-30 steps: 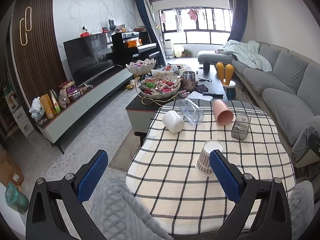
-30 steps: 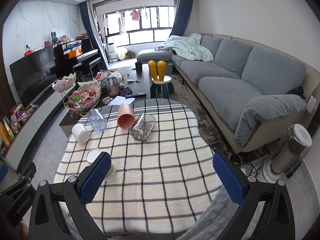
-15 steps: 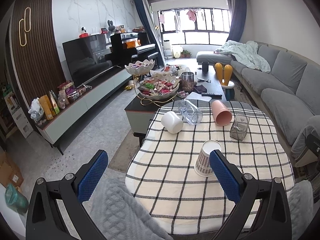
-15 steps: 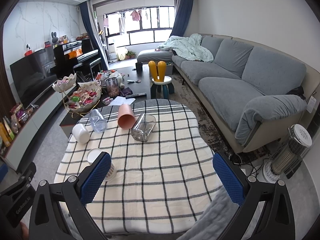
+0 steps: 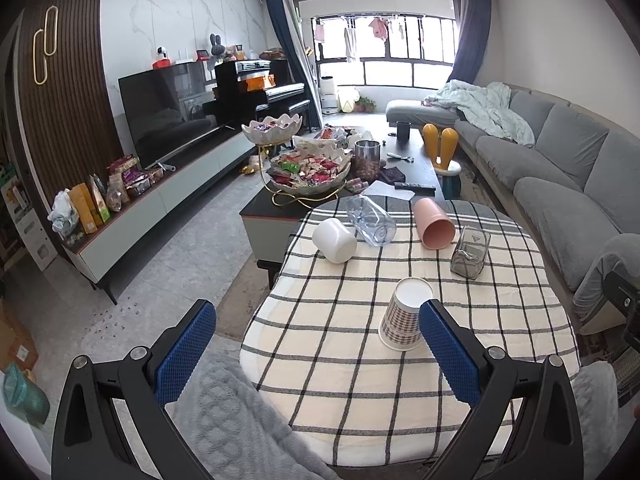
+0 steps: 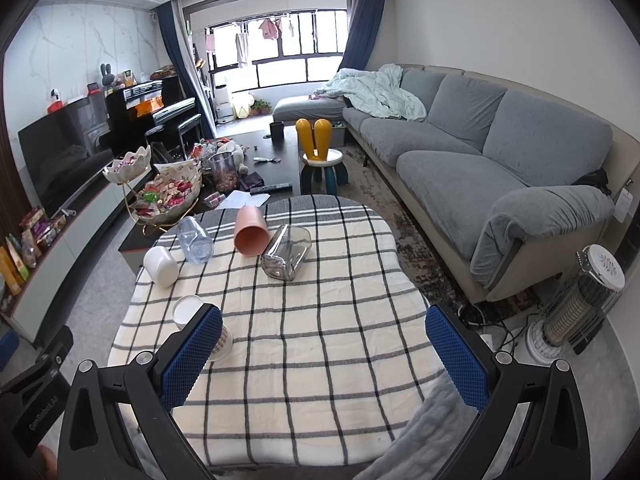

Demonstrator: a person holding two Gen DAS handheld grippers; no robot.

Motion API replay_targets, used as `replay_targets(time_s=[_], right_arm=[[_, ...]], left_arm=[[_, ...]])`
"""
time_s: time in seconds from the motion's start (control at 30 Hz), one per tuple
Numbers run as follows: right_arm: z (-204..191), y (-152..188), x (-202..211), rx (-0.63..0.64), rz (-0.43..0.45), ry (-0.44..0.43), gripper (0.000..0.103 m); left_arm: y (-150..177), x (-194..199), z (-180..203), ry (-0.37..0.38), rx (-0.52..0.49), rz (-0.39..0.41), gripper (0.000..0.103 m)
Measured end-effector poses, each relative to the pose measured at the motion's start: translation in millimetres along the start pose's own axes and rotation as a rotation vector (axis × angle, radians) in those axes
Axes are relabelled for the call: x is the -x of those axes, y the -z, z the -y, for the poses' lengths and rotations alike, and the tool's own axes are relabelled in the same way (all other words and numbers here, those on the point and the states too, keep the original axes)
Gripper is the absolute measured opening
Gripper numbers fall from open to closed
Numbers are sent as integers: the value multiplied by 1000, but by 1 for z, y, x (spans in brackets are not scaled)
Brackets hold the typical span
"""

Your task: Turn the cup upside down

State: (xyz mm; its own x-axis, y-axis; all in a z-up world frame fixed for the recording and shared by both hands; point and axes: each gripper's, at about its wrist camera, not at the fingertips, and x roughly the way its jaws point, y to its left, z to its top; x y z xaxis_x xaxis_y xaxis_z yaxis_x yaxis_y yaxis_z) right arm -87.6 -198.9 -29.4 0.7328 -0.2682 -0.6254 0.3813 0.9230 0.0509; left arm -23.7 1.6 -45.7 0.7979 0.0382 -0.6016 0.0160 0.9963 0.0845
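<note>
A plaid paper cup (image 5: 404,316) stands upside down on the checked tablecloth (image 5: 360,360), wide rim down, white base up. It shows partly behind my right gripper's left finger in the right wrist view (image 6: 188,312). A white cup (image 5: 334,240), a clear plastic cup (image 5: 370,220), a pink cup (image 5: 433,223) and a grey glass cup (image 5: 470,252) lie on their sides at the far end. My left gripper (image 5: 316,354) is open and empty, its right finger just beside the paper cup. My right gripper (image 6: 324,354) is open and empty above the near table.
A coffee table (image 5: 416,168) with tiered snack bowls (image 5: 308,168) stands beyond the table. A grey sofa (image 6: 500,160) runs along the right. A TV unit (image 5: 168,200) is at left. A heater (image 6: 580,300) stands on the floor at right.
The left wrist view has shifted slightly, so the table and paper cup sit a little lower and left. The right gripper has not moved. Both grippers stay open.
</note>
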Motion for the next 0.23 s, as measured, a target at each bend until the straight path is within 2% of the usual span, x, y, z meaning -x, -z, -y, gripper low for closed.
replay_targets(time_s=[0.23], right_arm=[[0, 1, -3, -5, -9, -1, 102]], left_arm=[[0, -2, 1, -17, -11, 3, 103]])
